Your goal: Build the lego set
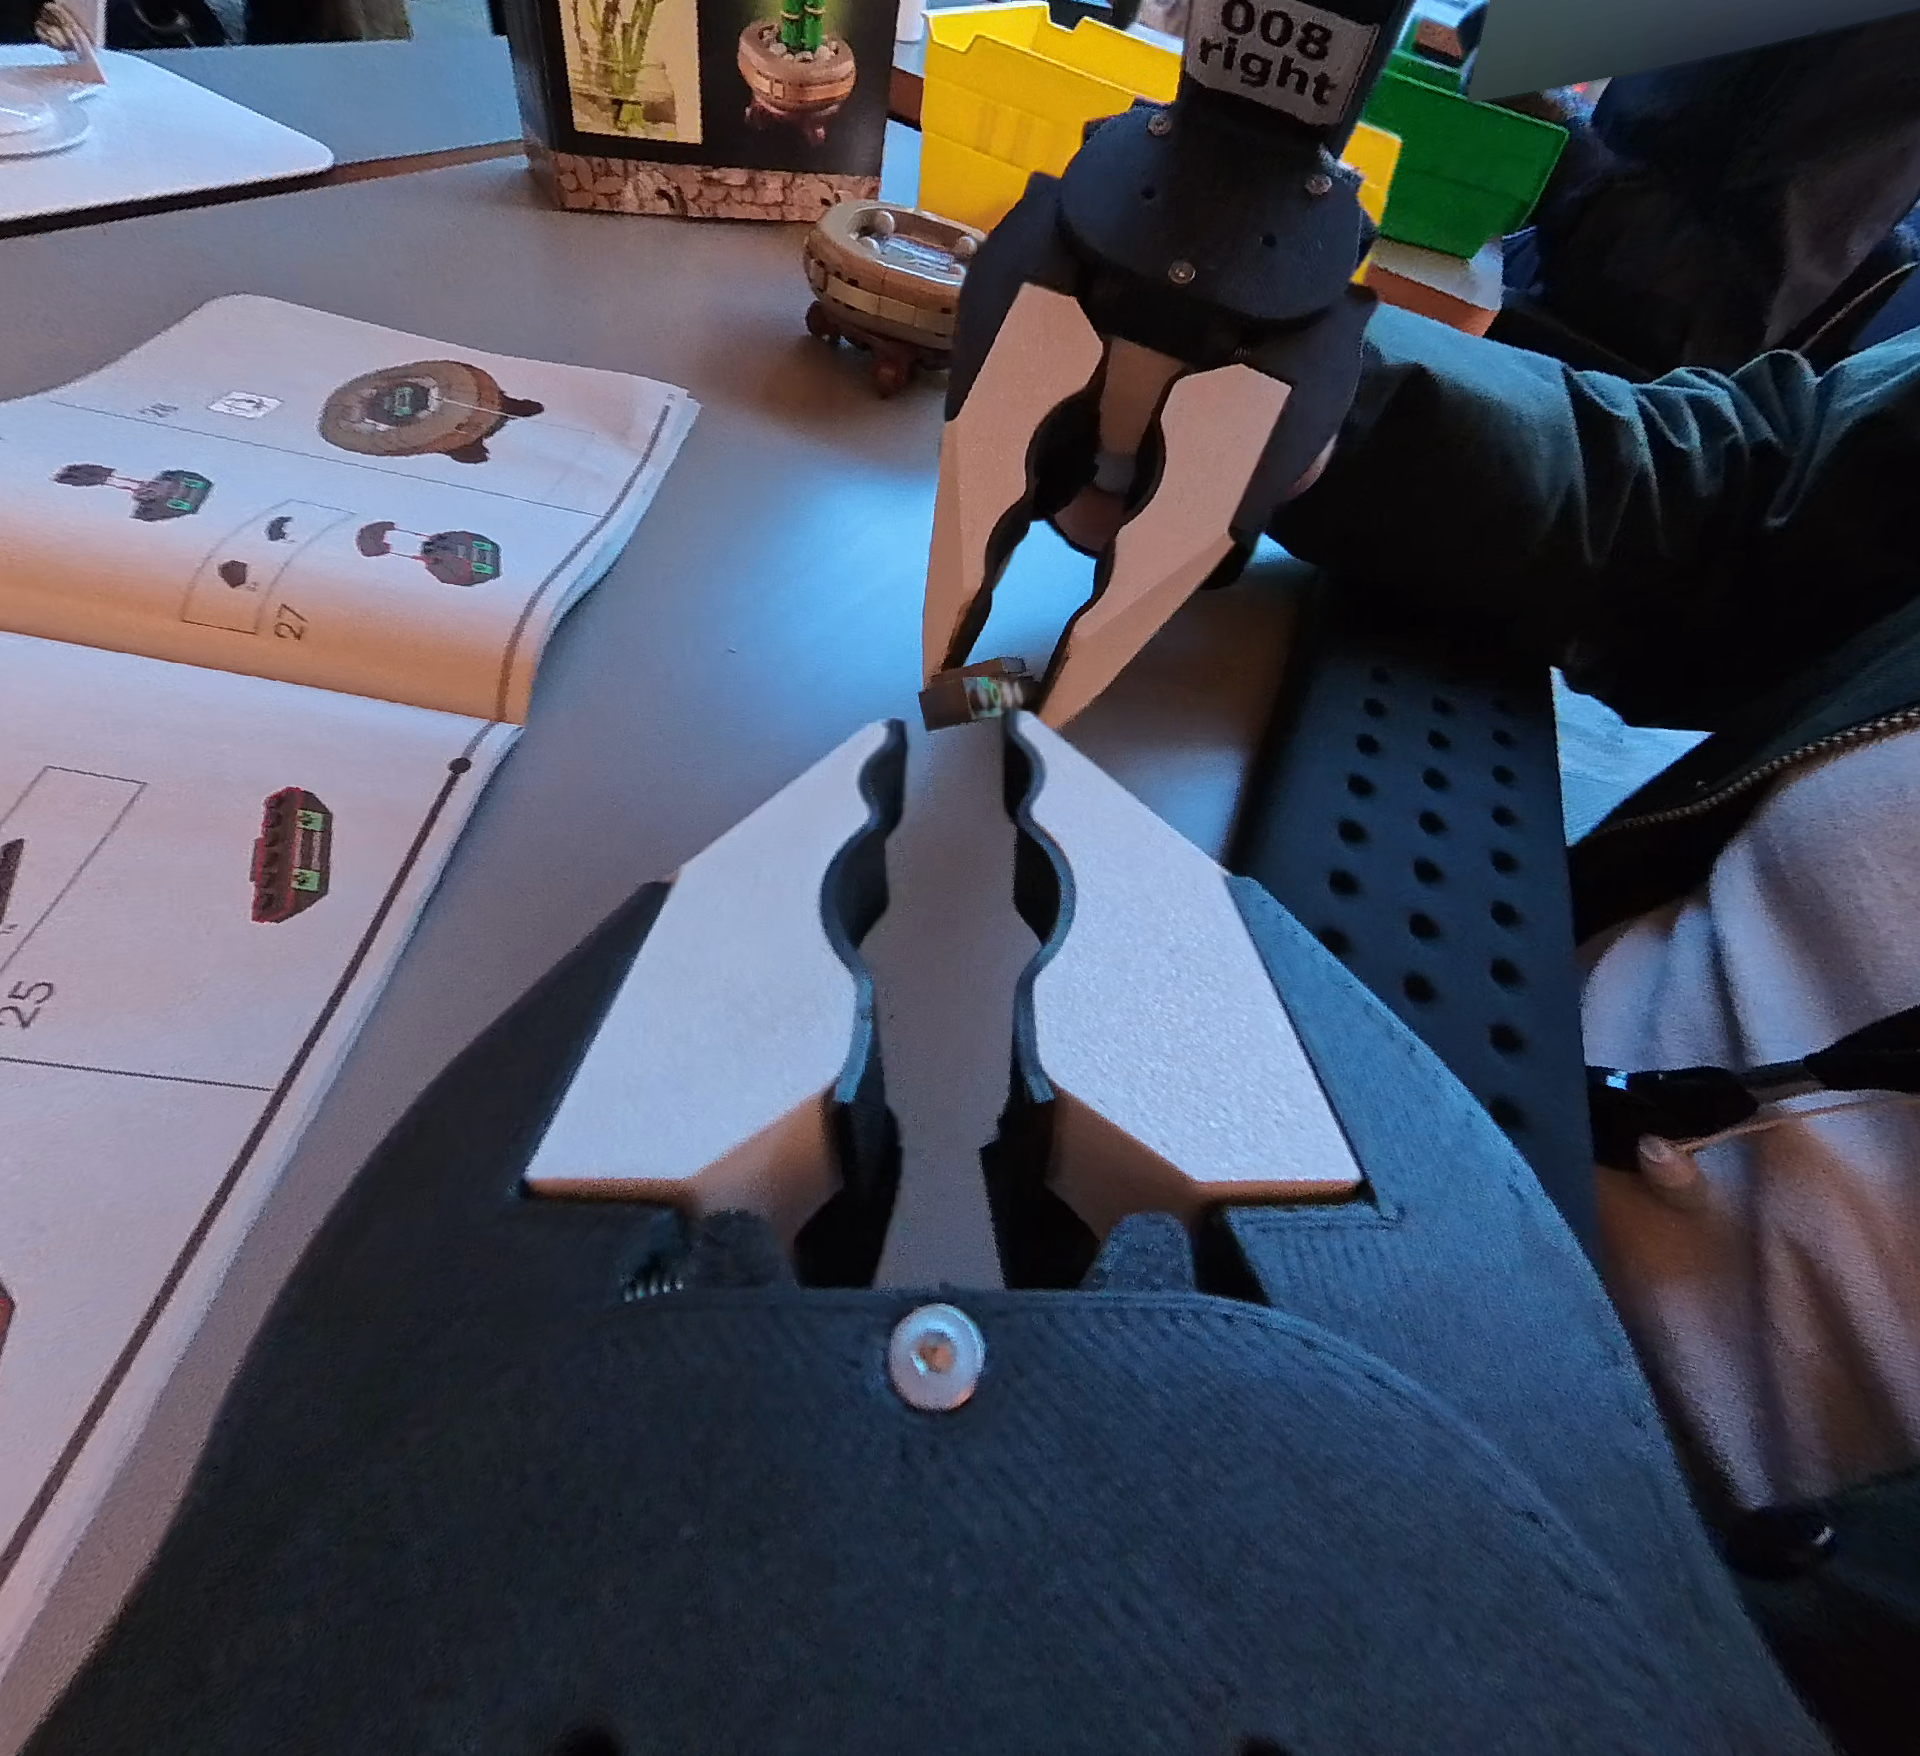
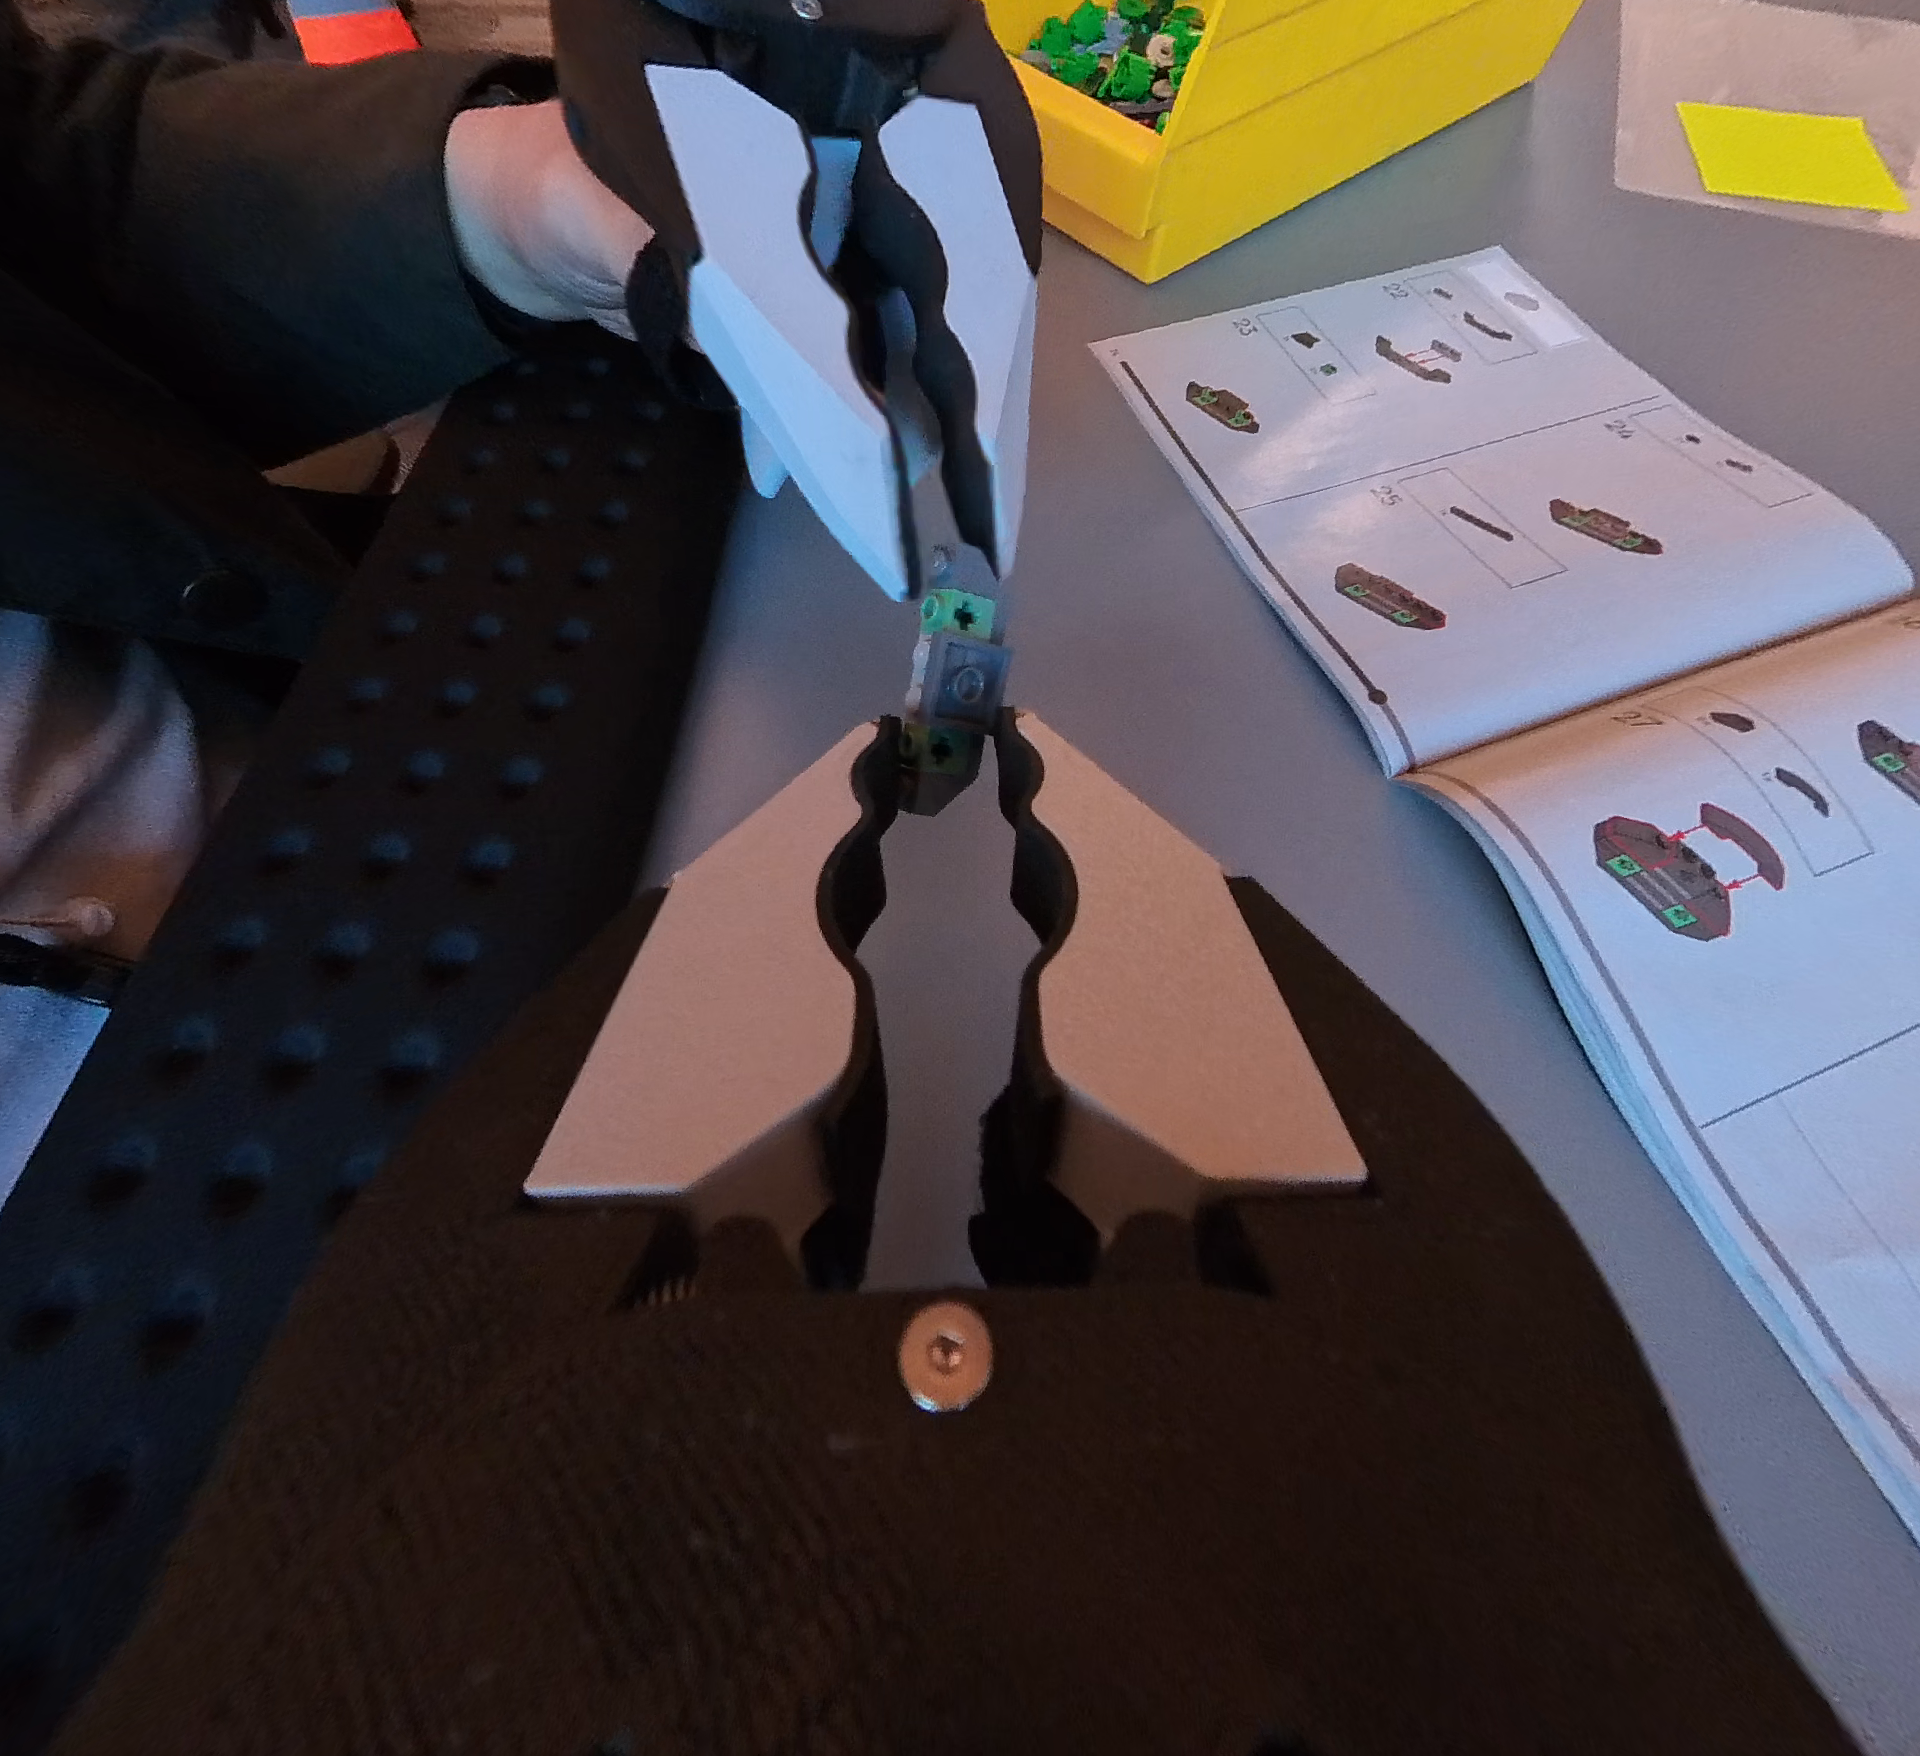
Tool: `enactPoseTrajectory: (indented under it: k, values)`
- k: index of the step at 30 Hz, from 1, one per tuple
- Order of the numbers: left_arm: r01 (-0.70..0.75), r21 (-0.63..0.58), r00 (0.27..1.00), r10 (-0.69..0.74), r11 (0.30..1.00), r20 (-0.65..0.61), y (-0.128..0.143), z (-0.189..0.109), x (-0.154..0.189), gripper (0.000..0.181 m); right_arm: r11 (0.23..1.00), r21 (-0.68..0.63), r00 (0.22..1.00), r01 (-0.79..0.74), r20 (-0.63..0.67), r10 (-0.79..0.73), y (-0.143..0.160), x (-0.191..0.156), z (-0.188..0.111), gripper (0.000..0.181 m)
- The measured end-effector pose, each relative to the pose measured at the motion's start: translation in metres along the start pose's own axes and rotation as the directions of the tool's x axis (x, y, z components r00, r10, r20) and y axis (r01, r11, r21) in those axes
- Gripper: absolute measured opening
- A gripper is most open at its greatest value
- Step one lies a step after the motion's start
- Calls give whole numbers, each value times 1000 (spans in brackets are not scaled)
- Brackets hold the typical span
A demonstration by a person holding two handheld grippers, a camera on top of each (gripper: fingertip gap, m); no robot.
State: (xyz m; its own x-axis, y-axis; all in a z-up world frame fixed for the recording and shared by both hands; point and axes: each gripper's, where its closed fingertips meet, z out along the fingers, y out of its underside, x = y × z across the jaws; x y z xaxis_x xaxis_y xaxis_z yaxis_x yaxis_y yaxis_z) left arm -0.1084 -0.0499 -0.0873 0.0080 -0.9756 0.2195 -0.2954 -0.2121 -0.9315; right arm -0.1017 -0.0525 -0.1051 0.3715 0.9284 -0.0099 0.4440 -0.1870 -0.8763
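Pot base (image 1: 889, 285) is built; small subassembly (image 2: 951, 693) is pinched by right gripper (image 2: 940, 740) and left gripper (image 2: 951, 568), unattached; stalks remain.

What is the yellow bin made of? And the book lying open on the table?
The yellow bin looks like hard moulded plastic: smooth, slightly glossy walls with stepped ridges. The book looks like paper: thin stacked white pages that curve up at the fold, with a soft sheen that suggests a light coating, though that is hard to tell. The table is smooth, matte grey; its material is unclear.
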Motion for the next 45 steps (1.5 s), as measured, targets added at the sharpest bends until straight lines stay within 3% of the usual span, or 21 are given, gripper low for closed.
enactPoseTrajectory:
  k: [4, 9, 19, 28, 39, 45]
  values:
    - [-59, 5, 998, 59, 998, 35, -1, -2, -1, 37, 1000, -6, 999, -29, 21, 29, 2, -1, 1, 17]
    - [-147, -42, 989, 147, 988, 8, 6, 2, 10, 46, 998, -9, 995, -55, 82, 56, 3, -9, 3, 17]
    - [-329, -90, 944, 327, 940, -40, 18, 6, 30, 15, 989, -16, 951, -148, 272, 147, 0, -35, 1, 17]
    - [-260, -52, 965, 258, 964, -40, 9, 1, 27, 9, 980, 49, 942, -191, 289, 170, -8, -31, -3, 18]
    - [-102, 63, 992, 107, 993, -72, -10, -11, 22, 8, 981, 156, 975, -114, 206, 81, -23, -22, -8, 22]
    - [-95, 59, 992, 100, 994, -78, -9, -10, 22, 8, 973, 197, 979, -122, 186, 85, -30, -18, -12, 18]
